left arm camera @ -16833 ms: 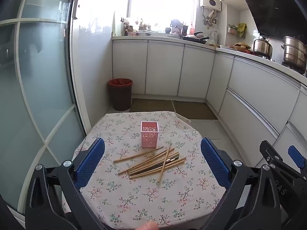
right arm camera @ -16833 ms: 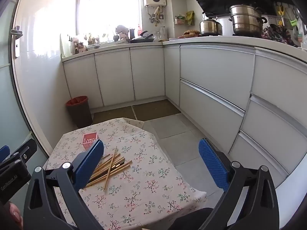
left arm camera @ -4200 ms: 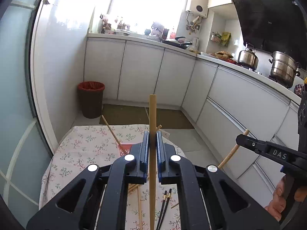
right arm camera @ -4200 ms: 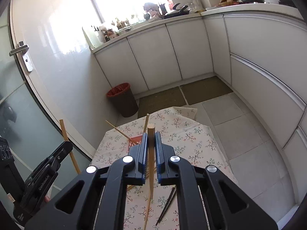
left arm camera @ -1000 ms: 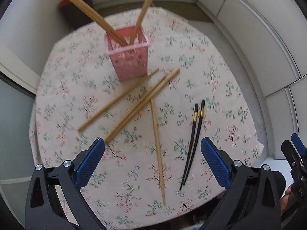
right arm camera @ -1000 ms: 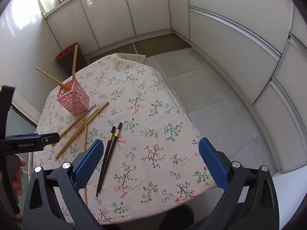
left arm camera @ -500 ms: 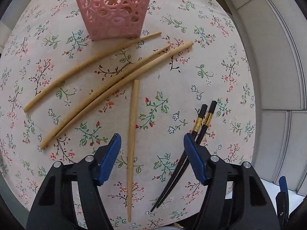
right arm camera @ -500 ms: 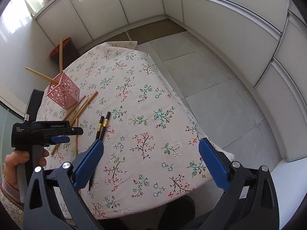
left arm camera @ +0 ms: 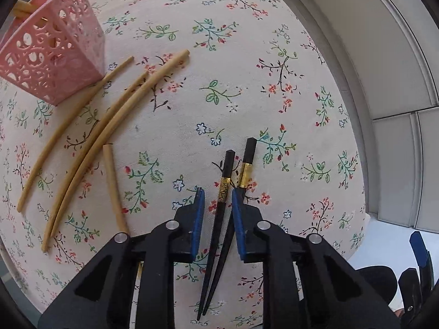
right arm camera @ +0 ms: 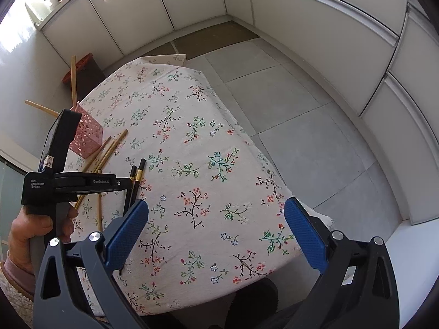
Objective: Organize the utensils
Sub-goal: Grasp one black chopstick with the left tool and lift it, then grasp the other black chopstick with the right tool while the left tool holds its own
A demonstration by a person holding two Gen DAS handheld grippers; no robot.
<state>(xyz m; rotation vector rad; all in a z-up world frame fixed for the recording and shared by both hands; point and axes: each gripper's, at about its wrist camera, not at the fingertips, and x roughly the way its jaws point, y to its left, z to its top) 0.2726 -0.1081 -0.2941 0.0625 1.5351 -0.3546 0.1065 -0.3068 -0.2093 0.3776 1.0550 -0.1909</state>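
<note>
At the counter's (left arm camera: 315,63) six o'clock edge in the left wrist view, the left gripper (left arm camera: 218,213) points nearly straight down over the black chopsticks (left arm camera: 223,192). Its jaws are closing; both sticks lie between the blue pads (left arm camera: 198,219), a gap showing on each side, so no pinch yet. Right gripper (right arm camera: 216,235): jaws spread wide, nothing between them, held over the counter's near edge at five o'clock.

Progress, judged: early. Pink basket (left arm camera: 52,54) at ten o'clock holds two wooden chopsticks (right arm camera: 72,75), leaning out. Left to do: four wooden chopsticks (left arm camera: 90,139) lying loose on the cloth just below the basket, between eight and ten o'clock, plus the black pair. Six pieces still out, two in.
</note>
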